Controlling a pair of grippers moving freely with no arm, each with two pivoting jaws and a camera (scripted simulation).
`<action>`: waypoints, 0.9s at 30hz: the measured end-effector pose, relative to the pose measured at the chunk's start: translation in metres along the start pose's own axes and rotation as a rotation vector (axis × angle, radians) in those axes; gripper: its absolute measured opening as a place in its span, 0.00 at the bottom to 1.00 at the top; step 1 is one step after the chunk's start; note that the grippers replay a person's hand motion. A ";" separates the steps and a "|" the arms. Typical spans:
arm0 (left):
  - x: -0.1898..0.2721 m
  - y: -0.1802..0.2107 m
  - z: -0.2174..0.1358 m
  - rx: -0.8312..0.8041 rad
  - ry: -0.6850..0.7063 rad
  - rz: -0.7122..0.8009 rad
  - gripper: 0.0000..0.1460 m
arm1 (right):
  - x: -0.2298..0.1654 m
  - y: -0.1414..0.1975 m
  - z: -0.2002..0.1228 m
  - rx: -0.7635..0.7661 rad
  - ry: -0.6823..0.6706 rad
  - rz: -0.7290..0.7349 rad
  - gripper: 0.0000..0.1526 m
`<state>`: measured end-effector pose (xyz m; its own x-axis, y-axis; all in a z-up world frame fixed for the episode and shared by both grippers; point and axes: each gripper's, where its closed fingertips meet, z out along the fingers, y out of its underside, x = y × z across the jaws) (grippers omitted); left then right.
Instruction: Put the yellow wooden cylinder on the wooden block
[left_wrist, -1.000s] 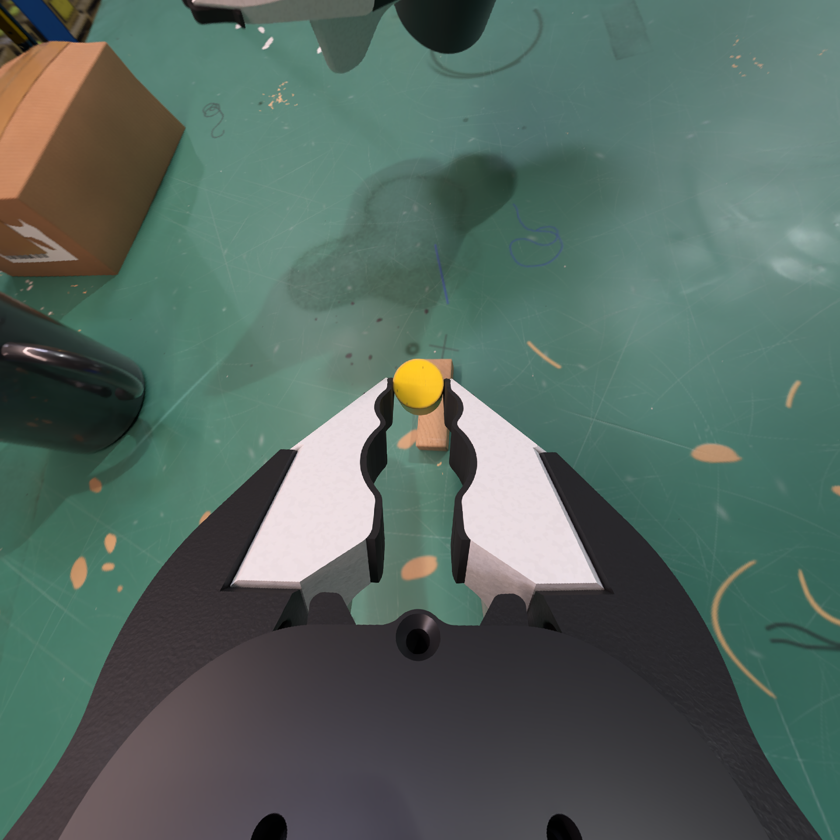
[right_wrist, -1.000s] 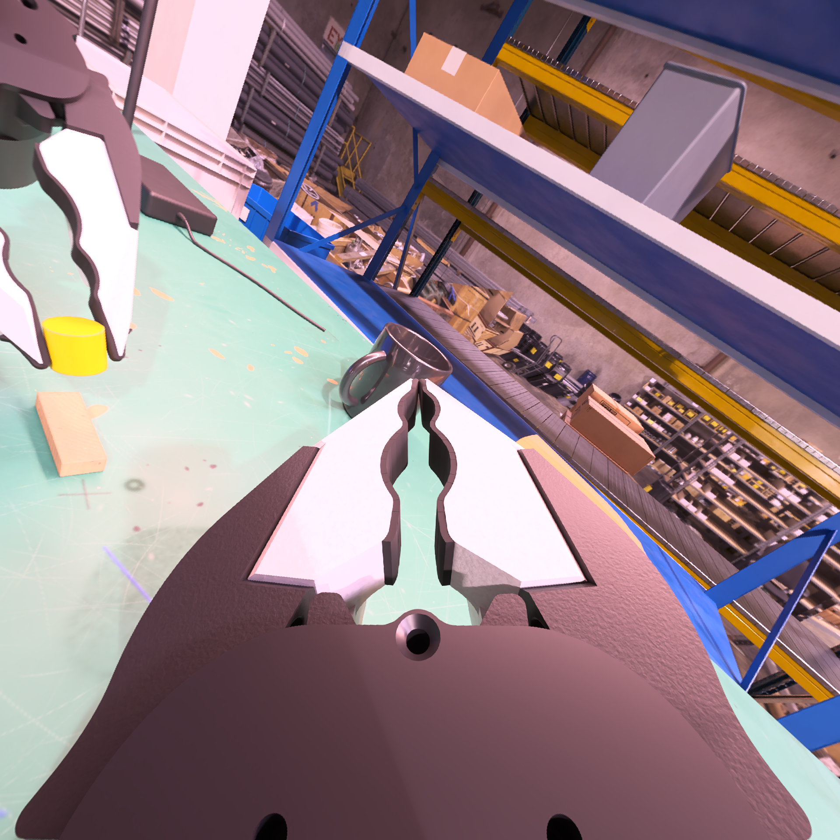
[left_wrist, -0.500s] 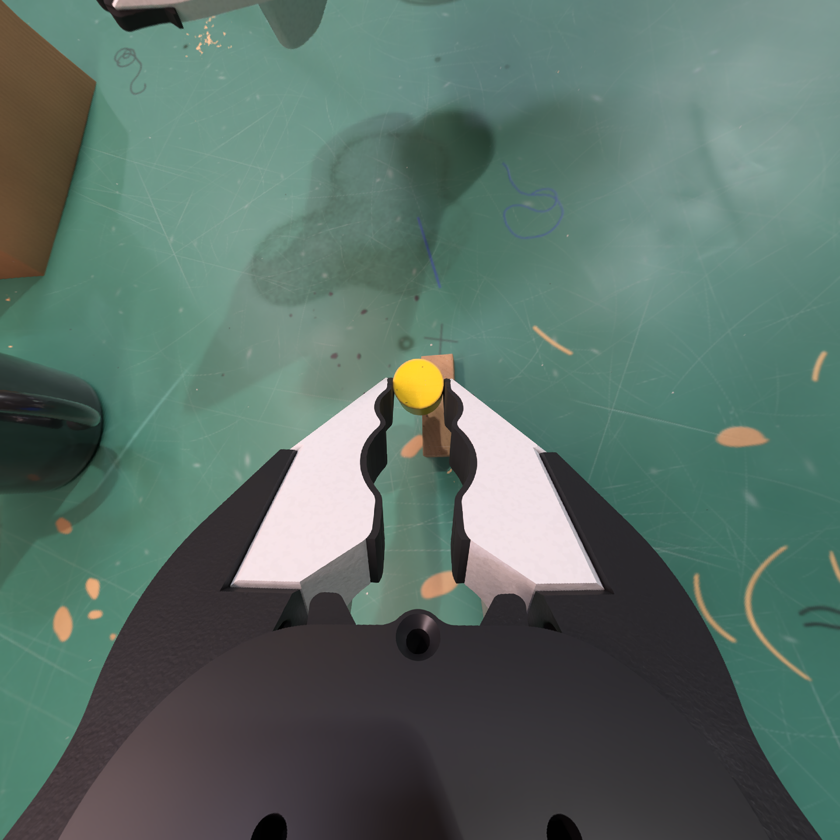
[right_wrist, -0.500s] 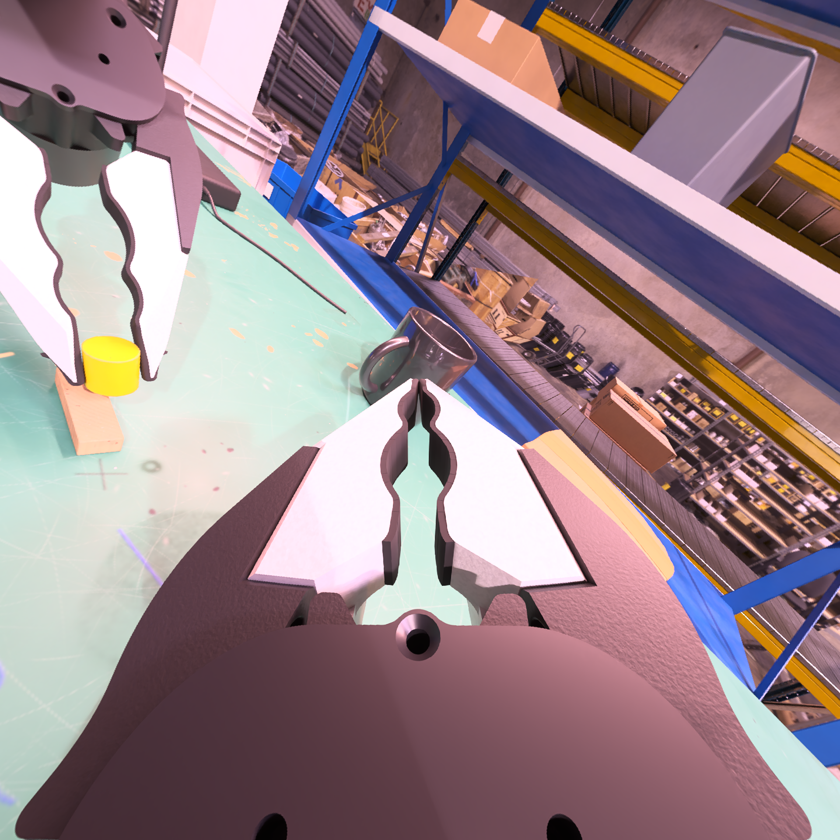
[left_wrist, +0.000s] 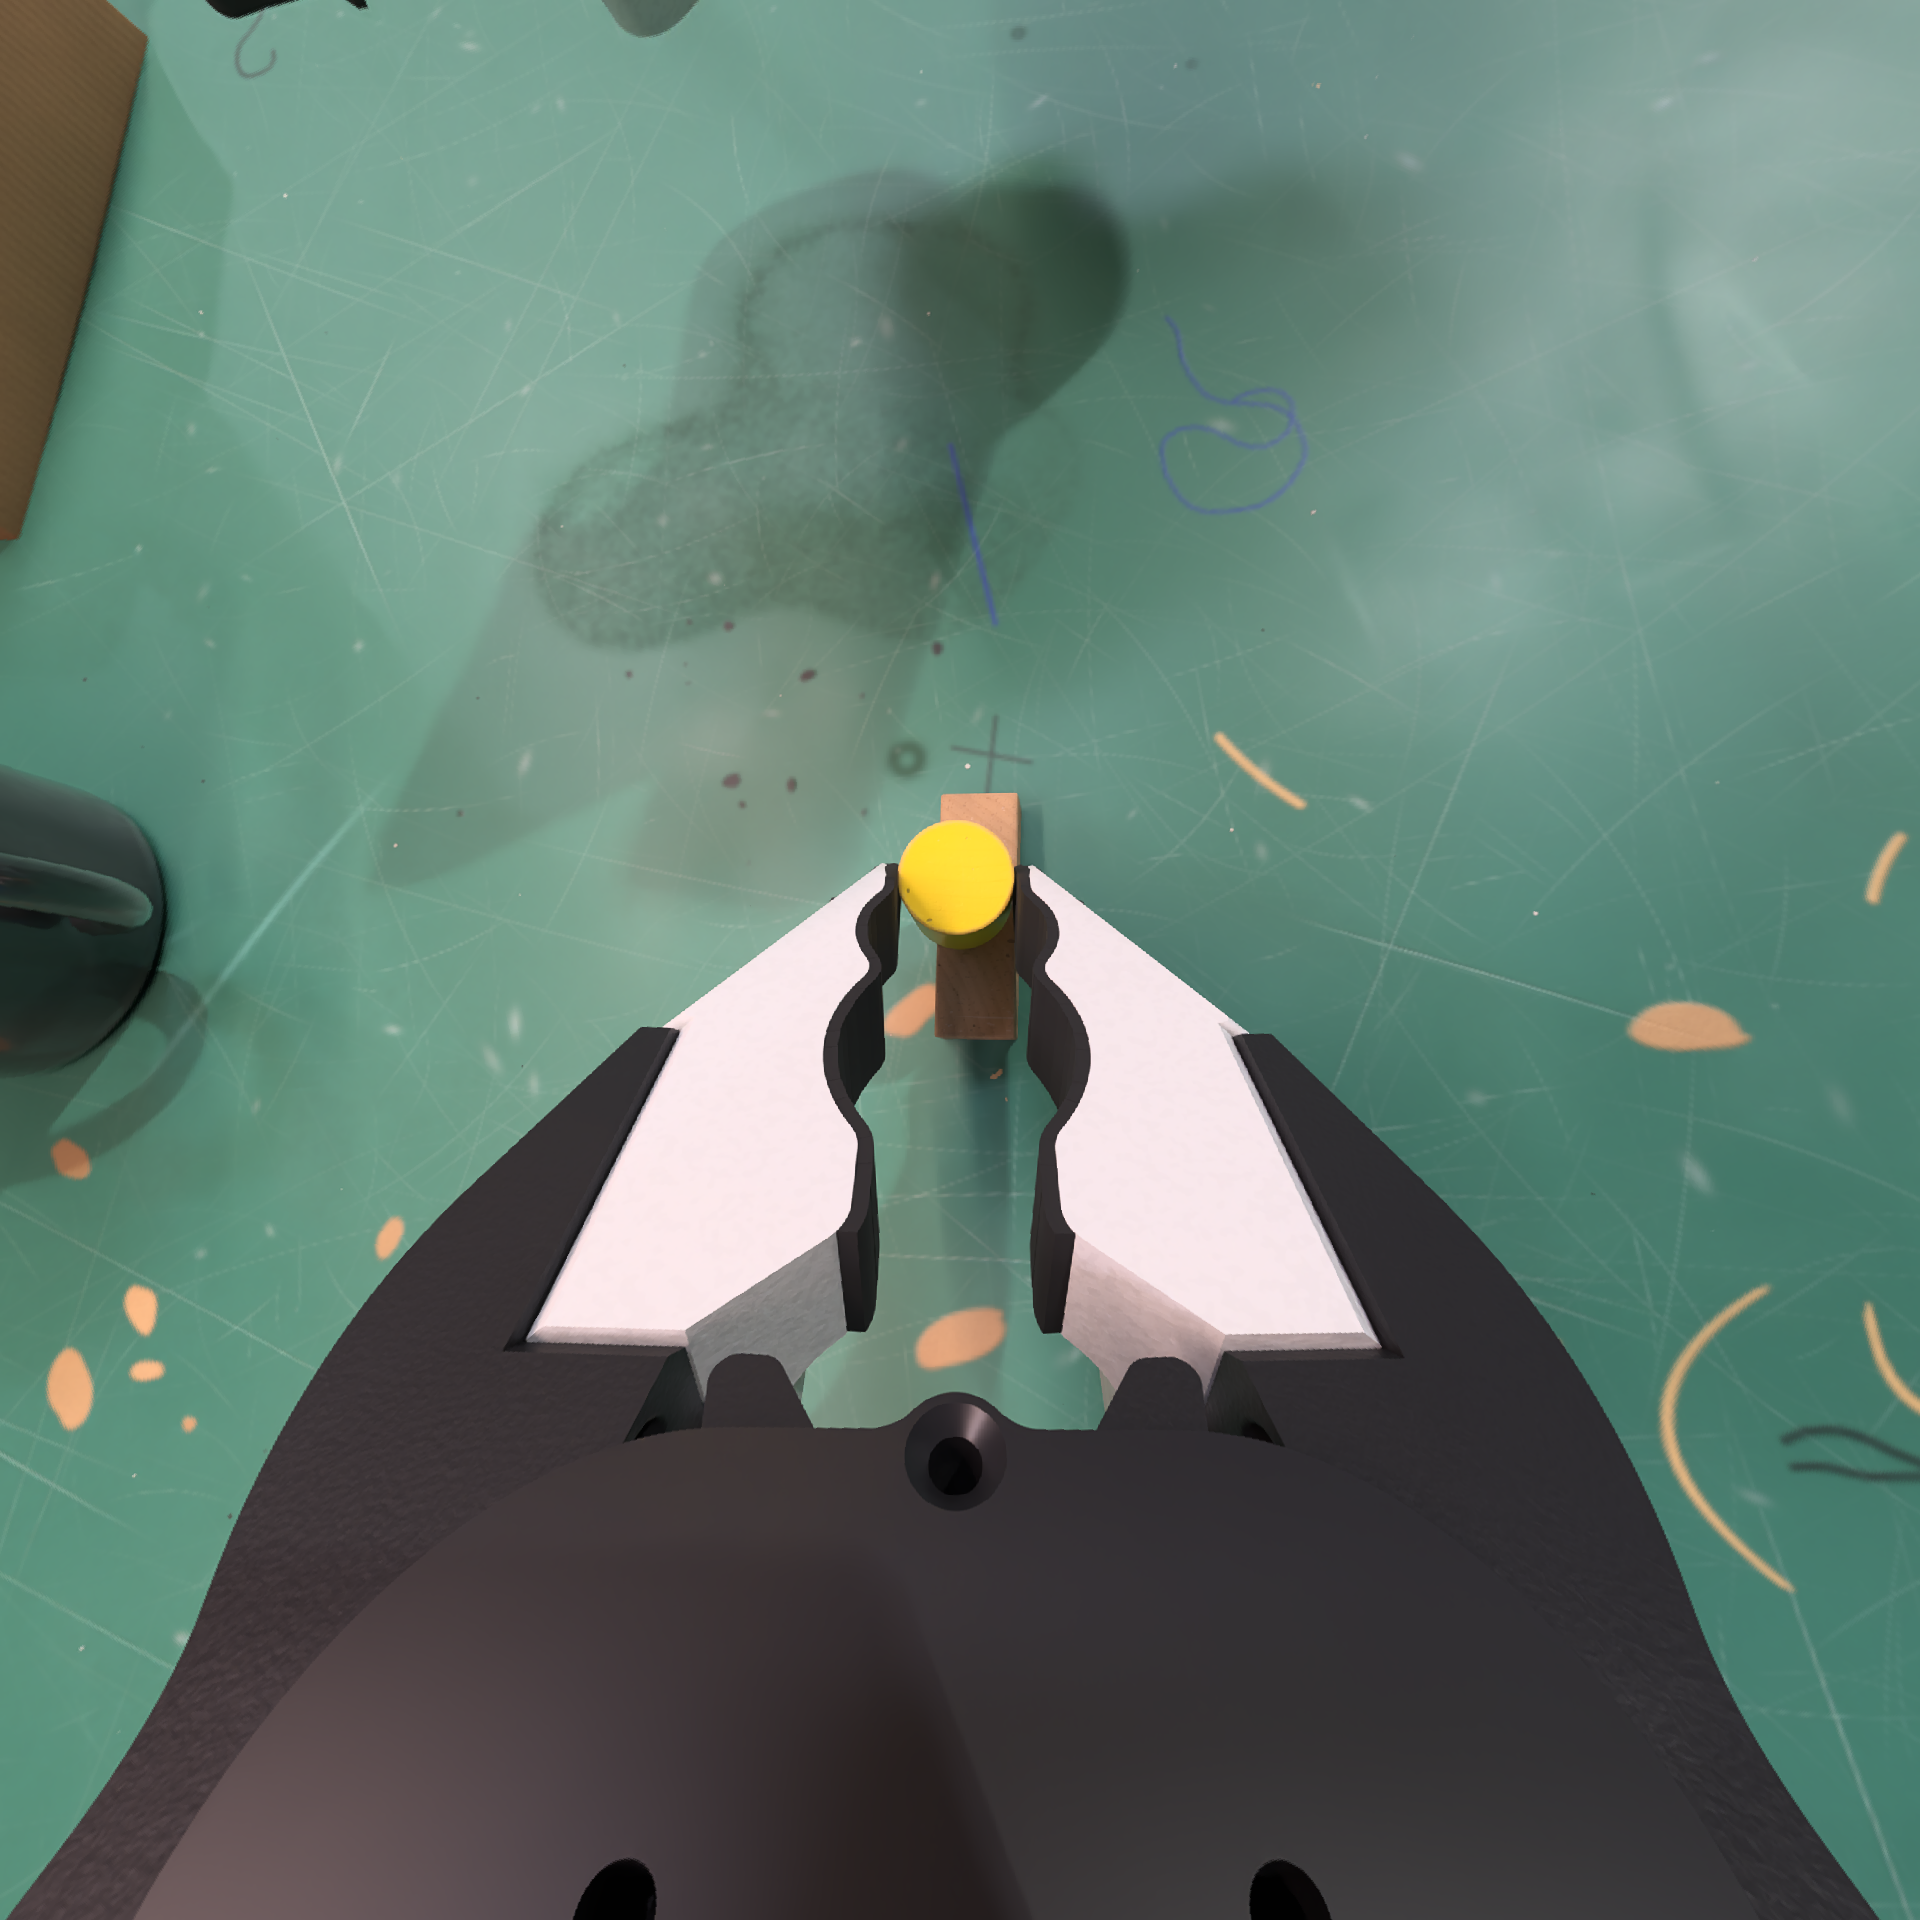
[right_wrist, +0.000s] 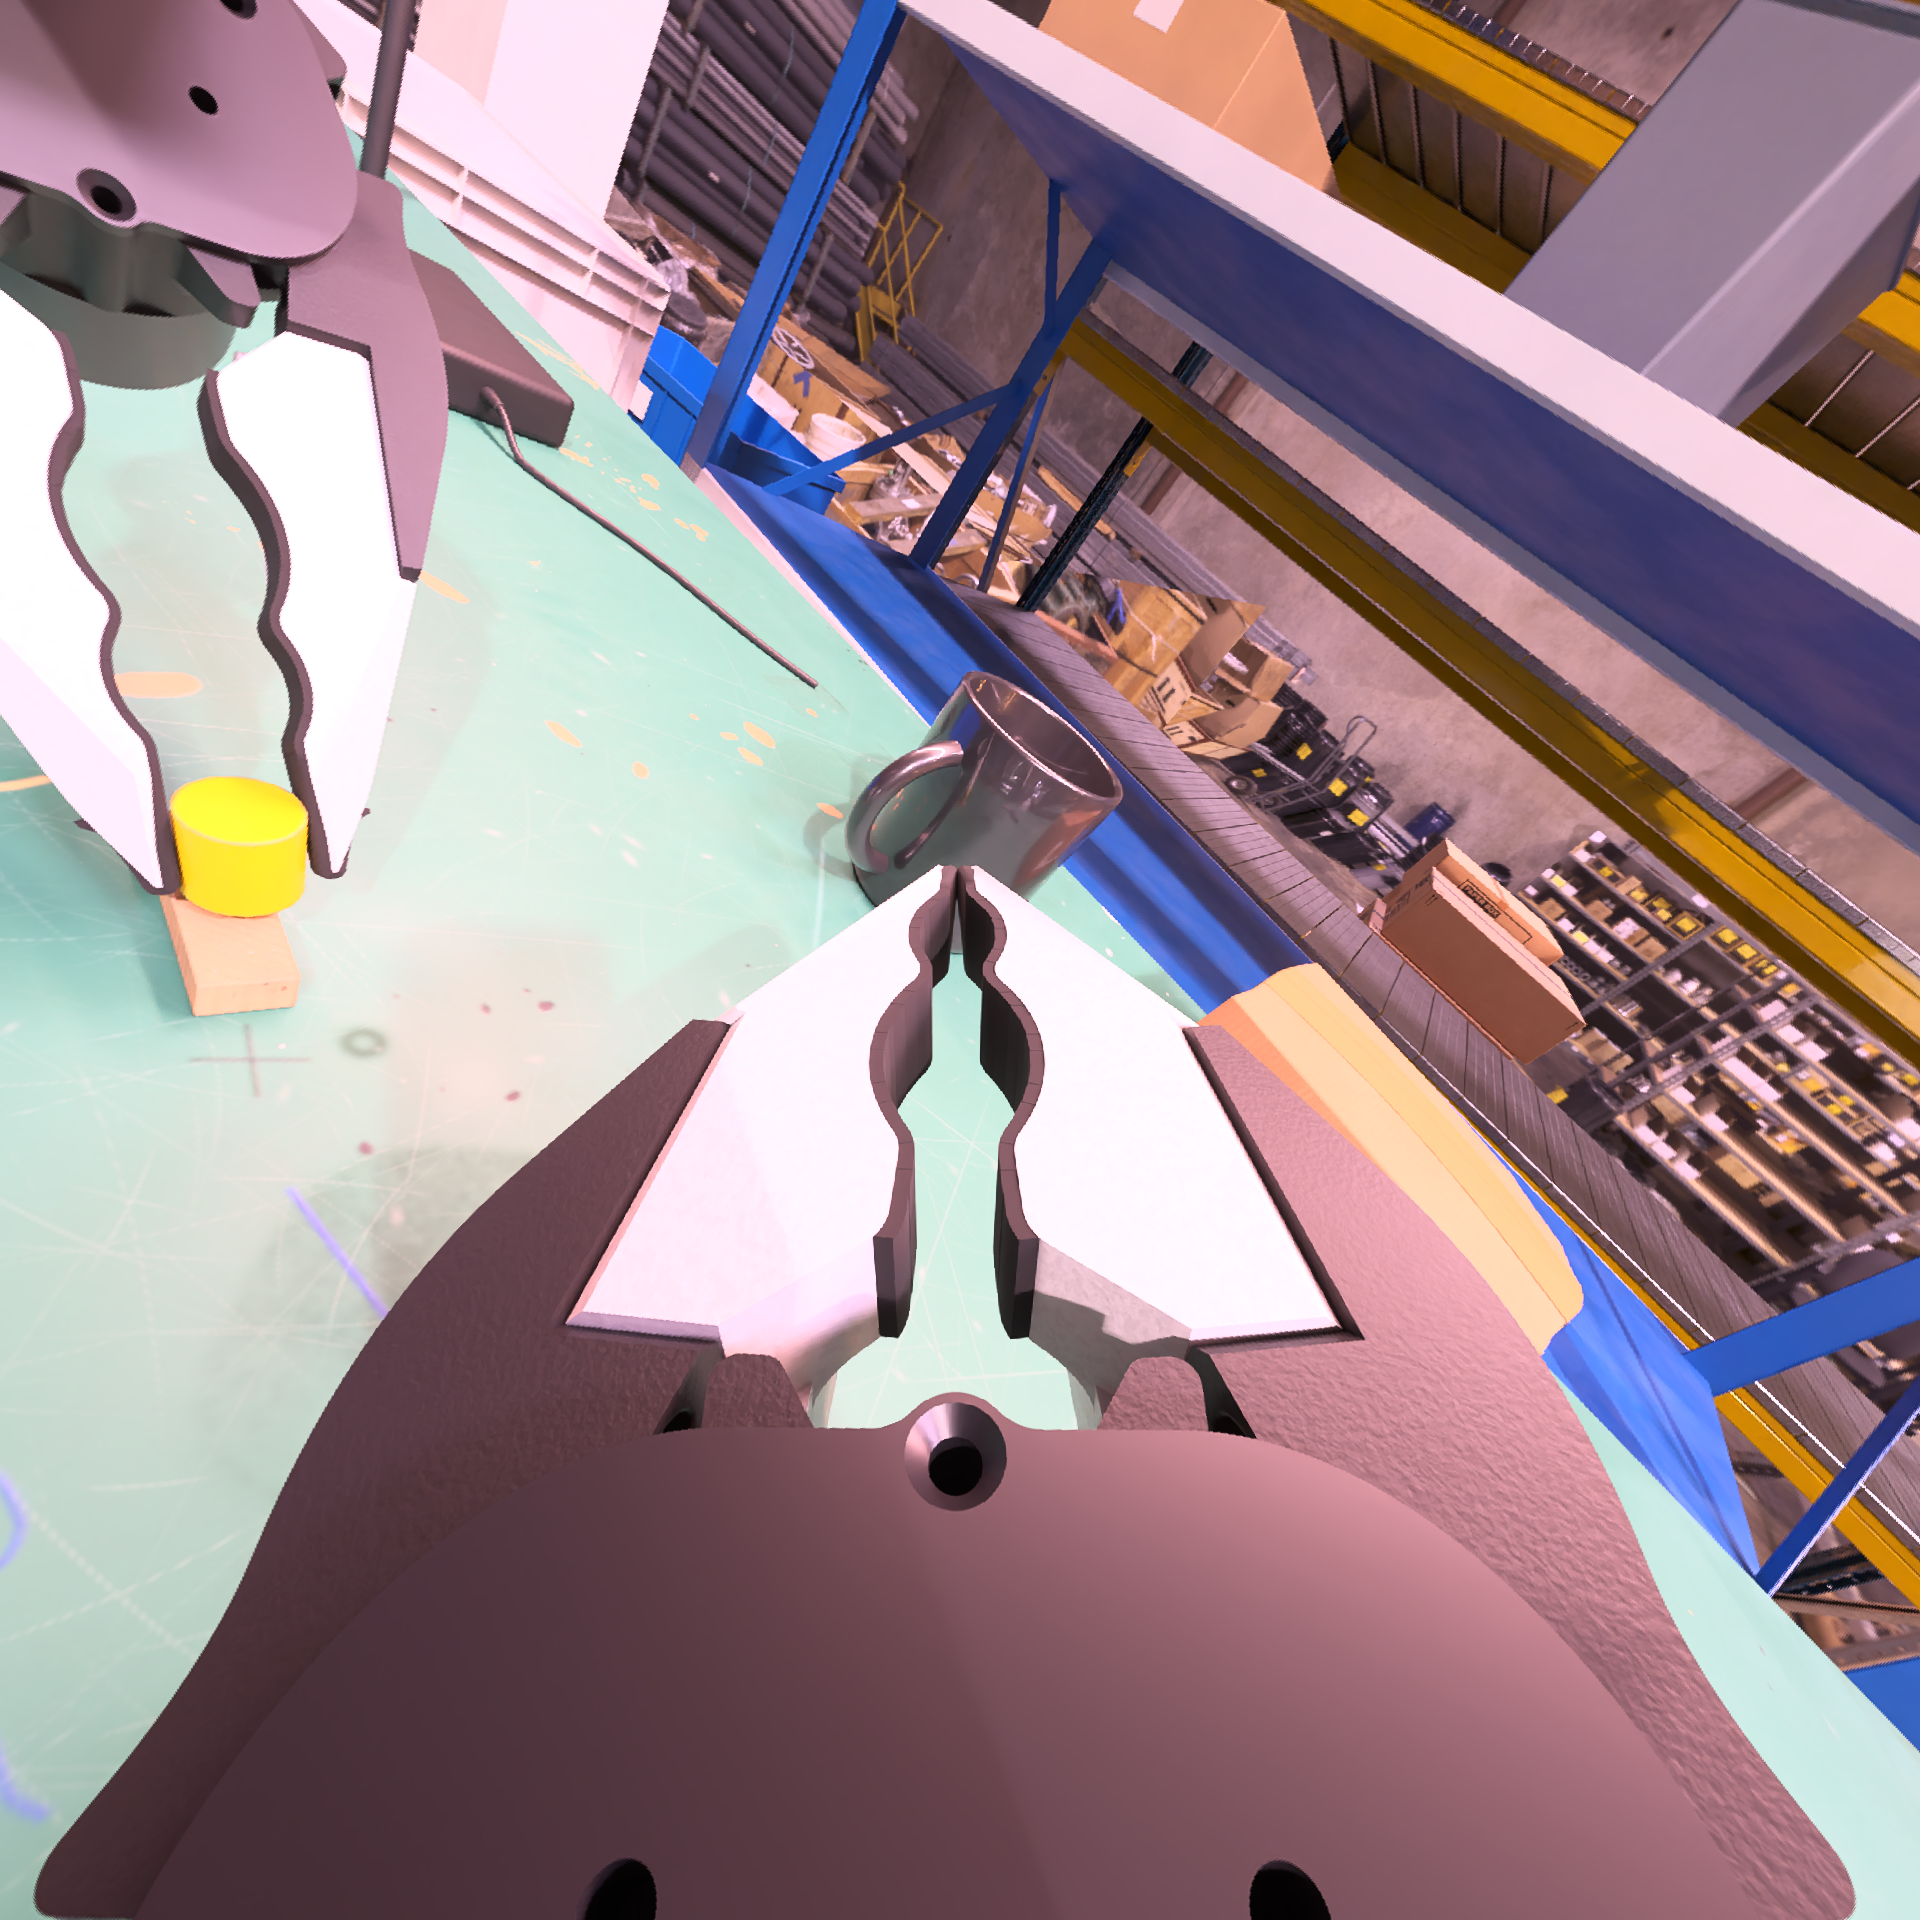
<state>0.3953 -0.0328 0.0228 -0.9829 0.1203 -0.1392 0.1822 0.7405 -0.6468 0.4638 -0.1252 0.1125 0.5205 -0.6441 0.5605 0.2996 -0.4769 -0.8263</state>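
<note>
At the centre of the left wrist view, the left tool (left_wrist: 956, 883) is clamped on the yellow cylinder (left_wrist: 954, 881), holding it directly over the wooden block (left_wrist: 977, 992) on the green tabletop (left_wrist: 1455, 520). Seen at the left edge of the right wrist view, the cylinder stands upright, flat face up, its bottom touching or just above the block's far end; which of the two cannot be told. The block lies flat, its long axis running away from the left tool. The placing step looks nearly done: the next move calls for setting the cylinder fully down, parting the fingers and lifting straight up so it is not tipped. At the lower centre of its own view, the right tool (right_wrist: 956, 883) hangs idle, fingertips together on nothing, with a dark mug (right_wrist: 987, 795) beyond them.
</note>
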 end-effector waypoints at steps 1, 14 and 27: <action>-0.001 0.001 0.001 -0.004 -0.005 0.003 0.15 | 0.000 0.000 0.000 -0.001 -0.002 -0.001 0.00; 0.000 0.002 0.000 -0.015 -0.016 0.017 0.15 | -0.006 0.002 0.002 -0.018 -0.030 -0.001 0.00; 0.001 -0.005 -0.017 0.018 -0.015 0.004 0.32 | -0.012 0.004 0.004 -0.028 -0.062 -0.006 0.00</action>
<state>0.3932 -0.0252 0.0392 -0.9817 0.1130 -0.1530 0.1866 0.7280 -0.6597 0.4618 -0.1169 0.1026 0.5676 -0.6032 0.5603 0.2808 -0.4979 -0.8205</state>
